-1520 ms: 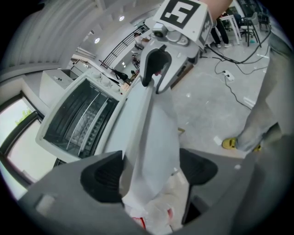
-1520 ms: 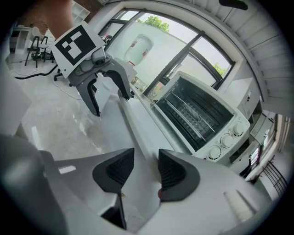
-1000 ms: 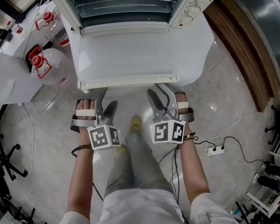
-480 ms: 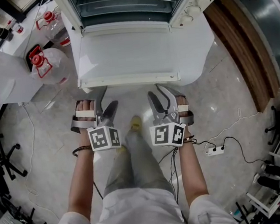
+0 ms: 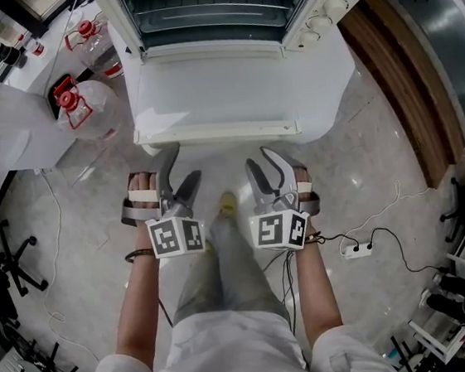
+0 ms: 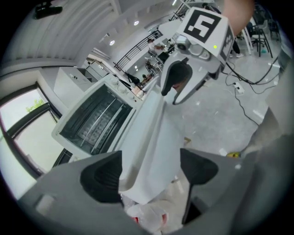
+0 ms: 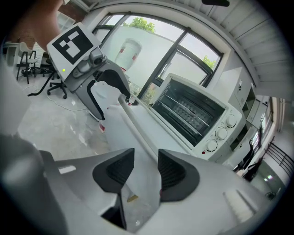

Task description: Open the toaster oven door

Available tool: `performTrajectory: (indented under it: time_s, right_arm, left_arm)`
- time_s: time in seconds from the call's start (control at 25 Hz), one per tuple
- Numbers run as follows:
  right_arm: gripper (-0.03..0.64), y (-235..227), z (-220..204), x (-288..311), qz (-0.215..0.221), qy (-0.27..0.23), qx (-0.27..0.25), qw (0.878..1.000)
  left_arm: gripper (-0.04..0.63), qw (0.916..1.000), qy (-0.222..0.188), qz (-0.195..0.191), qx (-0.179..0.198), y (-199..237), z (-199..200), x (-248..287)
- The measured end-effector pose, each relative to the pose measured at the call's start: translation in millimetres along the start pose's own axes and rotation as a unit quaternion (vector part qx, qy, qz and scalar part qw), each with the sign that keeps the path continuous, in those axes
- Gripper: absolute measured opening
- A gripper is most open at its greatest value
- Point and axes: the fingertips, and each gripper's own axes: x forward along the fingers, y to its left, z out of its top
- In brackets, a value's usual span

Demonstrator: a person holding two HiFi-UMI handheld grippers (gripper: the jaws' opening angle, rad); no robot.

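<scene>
The white toaster oven (image 5: 229, 6) stands on a white table, its door (image 5: 230, 89) folded down flat toward me and the wire rack showing inside. My left gripper (image 5: 179, 169) hangs open just below the door's front edge, near its left end, touching nothing. My right gripper (image 5: 262, 163) is also open, below the door's right part. In the left gripper view the door (image 6: 151, 137) lies beyond the wide-apart jaws of the left gripper (image 6: 149, 172). In the right gripper view the right gripper (image 7: 146, 172) shows a narrower gap, with the oven (image 7: 193, 114) ahead.
Two clear water jugs with red caps (image 5: 82, 106) stand on the floor left of the oven, beside a white box (image 5: 0, 124). A wooden ledge (image 5: 395, 71) runs along the right. A power strip (image 5: 358, 249) and cables lie on the floor; a chair base (image 5: 12, 264) is at left.
Both grippers have drawn back a little from the door's front edge. The door stays folded down.
</scene>
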Motion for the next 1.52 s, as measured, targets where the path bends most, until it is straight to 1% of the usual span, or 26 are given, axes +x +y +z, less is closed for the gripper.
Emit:
performTrajectory:
  time_s: [0.16,0.36,0.44,0.52,0.64,0.72,0.76,0.92,0.96,1.0,1.04,1.16,1.24,1.28,1.36,1.44,1.52]
  right_arm:
    - [0.147,-6,13,-13,-0.004,-0.004,0.017,1.000]
    - [0.147,-15,33,-42,-0.013,-0.008,0.044,0.999]
    - [0.147,-22,42,-53,-0.016,-0.011,0.062,0.998]
    - [0.146,-32,51,-65,-0.022,-0.016,0.088,0.996]
    - [0.146,-48,62,-86,-0.029,-0.020,0.125,0.991]
    - [0.144,-60,69,-98,-0.036,-0.024,0.141,0.989]
    - [0.127,-67,73,-103,-0.040,-0.028,0.147,0.988]
    - [0.118,-93,85,-117,-0.053,-0.038,0.179,0.982]
    - [0.118,-100,88,-120,-0.057,-0.038,0.186,0.980]
    - [0.104,-108,90,-122,-0.062,-0.039,0.192,0.979]
    - [0.090,-116,91,-123,-0.067,-0.041,0.198,0.977]
    - [0.087,-134,96,-123,-0.071,-0.048,0.214,0.973]
    - [0.087,-144,100,-120,-0.069,-0.054,0.221,0.971]
    - [0.077,-150,102,-119,-0.067,-0.058,0.228,0.970]
    - [0.067,-162,110,-115,-0.059,-0.072,0.246,0.965]
    - [0.057,-173,118,-111,-0.051,-0.085,0.261,0.960]
    - [0.048,-186,127,-106,-0.049,-0.094,0.263,0.959]
  left_arm:
    - [0.387,0.9995,-0.003,-0.005,-0.031,5,4,-16]
    - [0.382,0.9964,-0.011,-0.001,-0.084,18,15,-45]
    - [0.379,0.9948,-0.013,0.003,-0.101,27,19,-58]
    - [0.359,0.9926,-0.015,0.010,-0.120,37,24,-71]
    - [0.326,0.9863,-0.019,0.024,-0.162,52,31,-91]
    - [0.303,0.9811,-0.022,0.033,-0.189,64,37,-103]
    - [0.298,0.9785,-0.025,0.037,-0.201,70,40,-108]
    - [0.262,0.9676,-0.041,0.057,-0.243,101,52,-120]
    - [0.255,0.9656,-0.044,0.063,-0.249,108,55,-122]
    - [0.241,0.9644,-0.046,0.067,-0.252,115,58,-123]
    - [0.231,0.9639,-0.049,0.070,-0.252,121,62,-123]
    - [0.211,0.9630,-0.059,0.076,-0.252,138,72,-122]
    - [0.196,0.9599,-0.064,0.084,-0.260,151,77,-121]
    - [0.189,0.9572,-0.067,0.088,-0.267,158,79,-121]
    - [0.168,0.9530,-0.072,0.095,-0.278,170,83,-120]
    - [0.148,0.9522,-0.074,0.099,-0.279,182,89,-117]
    - [0.116,0.9504,-0.076,0.106,-0.282,195,94,-115]
